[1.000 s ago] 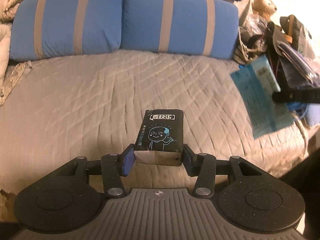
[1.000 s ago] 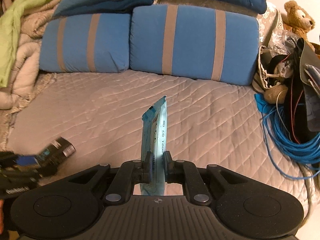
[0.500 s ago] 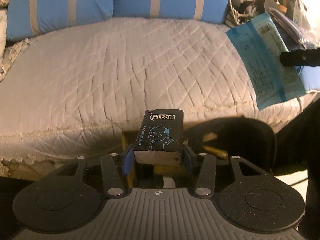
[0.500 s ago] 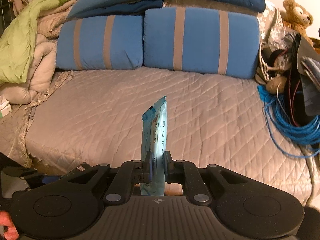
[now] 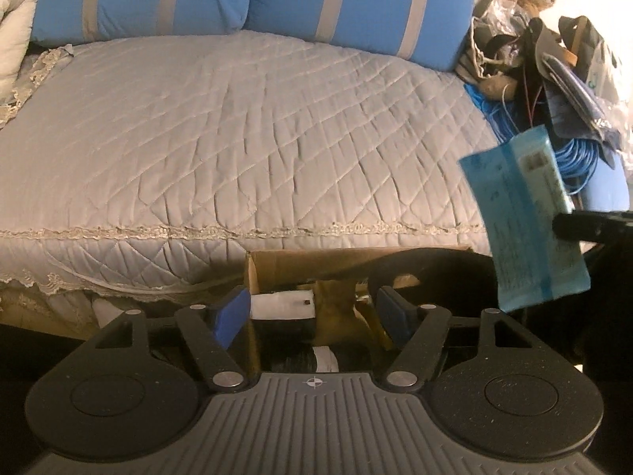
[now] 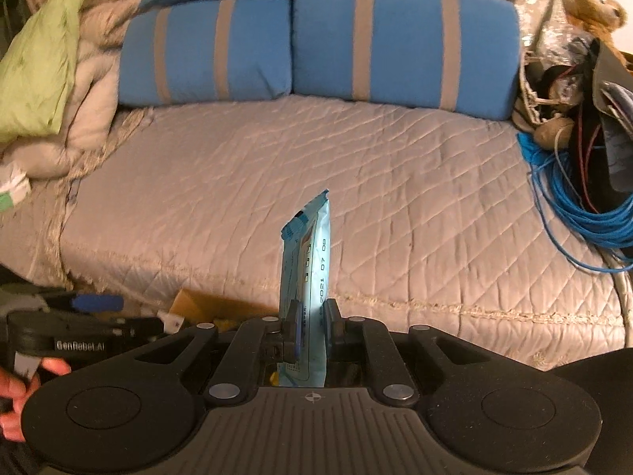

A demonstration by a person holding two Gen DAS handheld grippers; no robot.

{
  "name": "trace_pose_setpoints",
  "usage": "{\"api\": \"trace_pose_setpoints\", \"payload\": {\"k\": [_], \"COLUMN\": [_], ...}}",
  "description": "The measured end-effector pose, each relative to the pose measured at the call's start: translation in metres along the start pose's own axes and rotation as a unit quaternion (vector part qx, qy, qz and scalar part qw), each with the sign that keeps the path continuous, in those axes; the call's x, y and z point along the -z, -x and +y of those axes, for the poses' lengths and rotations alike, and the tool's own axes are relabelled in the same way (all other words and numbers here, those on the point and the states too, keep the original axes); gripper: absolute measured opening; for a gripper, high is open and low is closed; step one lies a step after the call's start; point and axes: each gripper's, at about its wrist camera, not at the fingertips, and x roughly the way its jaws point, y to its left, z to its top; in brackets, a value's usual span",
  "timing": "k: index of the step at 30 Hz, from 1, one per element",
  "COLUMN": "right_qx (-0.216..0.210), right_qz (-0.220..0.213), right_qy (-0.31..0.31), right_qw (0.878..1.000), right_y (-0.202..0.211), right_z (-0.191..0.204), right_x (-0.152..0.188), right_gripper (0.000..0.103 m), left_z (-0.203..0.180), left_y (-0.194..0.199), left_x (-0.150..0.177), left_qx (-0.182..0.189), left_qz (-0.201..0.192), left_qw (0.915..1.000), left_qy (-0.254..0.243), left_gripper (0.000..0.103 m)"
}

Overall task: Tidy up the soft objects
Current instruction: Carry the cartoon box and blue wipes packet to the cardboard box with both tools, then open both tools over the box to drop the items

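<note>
My left gripper point(image 5: 312, 314) is open and empty, hovering over a cardboard box point(image 5: 277, 267) at the foot of the bed. A black and white pack point(image 5: 283, 316) lies in the box below the jaws. My right gripper point(image 6: 310, 326) is shut on a light blue wipes packet point(image 6: 306, 269), held upright above the bed's front edge. The packet also shows in the left wrist view point(image 5: 522, 221), to the right of the box. The left gripper shows at the lower left of the right wrist view point(image 6: 95, 303).
The grey quilted bed point(image 5: 237, 138) has two blue striped pillows point(image 6: 316, 43) at the back. A teddy bear point(image 6: 593, 0), bags and a blue cable coil point(image 6: 585, 213) crowd the right side. Blankets point(image 6: 47, 79) pile at the left.
My left gripper has opened and let go of the black tissue pack over the box. The right gripper with the blue packet has pulled back toward the bed's front edge.
</note>
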Motion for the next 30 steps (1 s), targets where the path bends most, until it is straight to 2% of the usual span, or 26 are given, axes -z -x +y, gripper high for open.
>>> {"api": "trace_pose_setpoints", "payload": {"k": [6,10,12,14,18,20,25,27,29,30], "right_qx": [-0.004,-0.017,-0.028,-0.021,-0.03,-0.027,-0.018,-0.013,-0.006,0.0], "right_qz": [0.047,0.128,0.145,0.142,0.135,0.13,0.116,0.112,0.111,0.112], "right_qy": [0.027,0.029,0.017,0.019,0.02,0.027,0.024,0.018,0.014,0.014], "right_qw": [0.998,0.991,0.989,0.989,0.99,0.991,0.993,0.993,0.994,0.994], "right_y": [-0.008,-0.032,-0.041,-0.043,-0.042,-0.041,-0.035,-0.033,-0.032,-0.033], "right_z": [0.013,0.016,0.014,0.014,0.012,0.012,0.006,0.002,-0.001,-0.003], "right_x": [-0.007,-0.009,-0.007,-0.005,0.003,0.006,0.012,0.014,0.018,0.02], "right_gripper": [0.013,0.015,0.017,0.036,0.059,0.078,0.096,0.099,0.103,0.103], "left_z": [-0.001,-0.001,-0.002,-0.001,-0.001,-0.002,-0.008,-0.009,-0.01,-0.012], "left_y": [0.002,0.002,0.001,0.001,0.0,-0.001,-0.004,-0.005,-0.004,-0.001], "left_x": [-0.001,-0.002,-0.001,-0.002,-0.001,-0.002,-0.001,-0.003,-0.005,-0.007], "left_qx": [-0.001,0.0,-0.001,-0.001,-0.001,-0.002,-0.006,-0.002,-0.003,-0.006], "left_qz": [-0.005,-0.007,-0.007,-0.007,-0.005,-0.003,0.004,0.008,0.009,0.007], "left_qw": [1.0,1.0,1.0,1.0,1.0,1.0,0.9998,0.9998,0.9998,0.9999], "left_qy": [0.001,0.001,0.0,-0.001,-0.001,-0.004,-0.017,-0.018,-0.015,-0.015], "left_gripper": [0.07,0.07,0.07,0.07,0.07,0.07,0.072,0.074,0.091,0.096]}}
